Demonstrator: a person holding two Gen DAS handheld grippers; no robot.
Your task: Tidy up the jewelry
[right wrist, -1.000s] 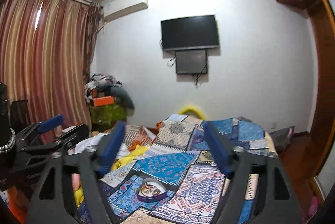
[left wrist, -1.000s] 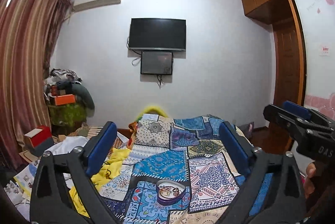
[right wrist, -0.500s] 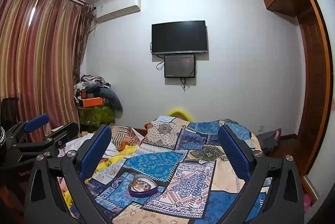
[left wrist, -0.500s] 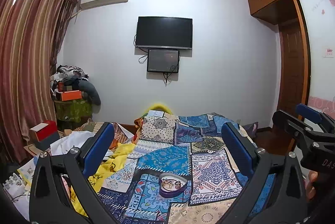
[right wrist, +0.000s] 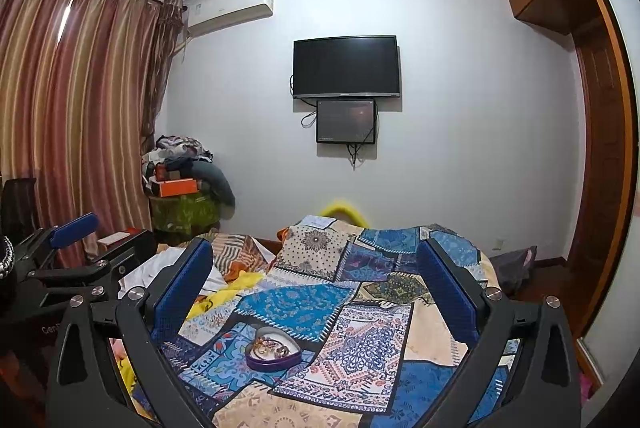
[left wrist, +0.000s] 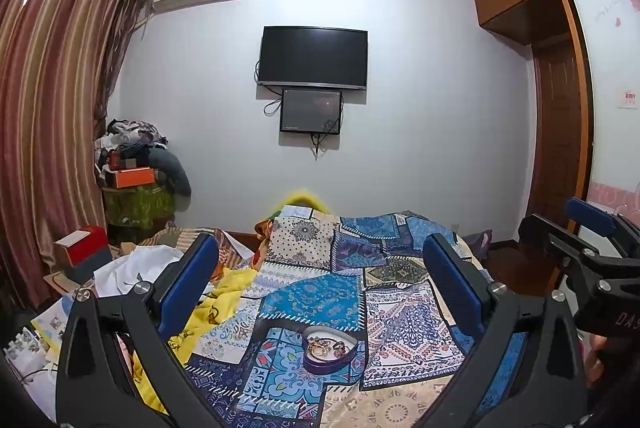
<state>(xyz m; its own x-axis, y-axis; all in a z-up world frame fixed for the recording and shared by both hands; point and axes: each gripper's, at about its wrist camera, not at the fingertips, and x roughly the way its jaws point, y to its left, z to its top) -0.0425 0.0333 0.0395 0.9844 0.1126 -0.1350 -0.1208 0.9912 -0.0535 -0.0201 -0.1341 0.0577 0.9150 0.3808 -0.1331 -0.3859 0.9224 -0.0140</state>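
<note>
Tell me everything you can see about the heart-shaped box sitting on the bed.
The heart-shaped box is small, with a purple outer wall and a pale lining. It is open on top, with no lid in view, and holds a loose tangle of gold-coloured jewelry; single pieces are too small to tell apart. It sits flat on the patchwork bedspread, near the foot of the picture. Neither gripper touches it: both hang above and short of it, jaws wide.

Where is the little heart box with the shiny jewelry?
The purple heart-shaped box sits open on the patchwork bedspread, low in both wrist views, ahead of the wide-open grippers, with nothing touching it.
</note>
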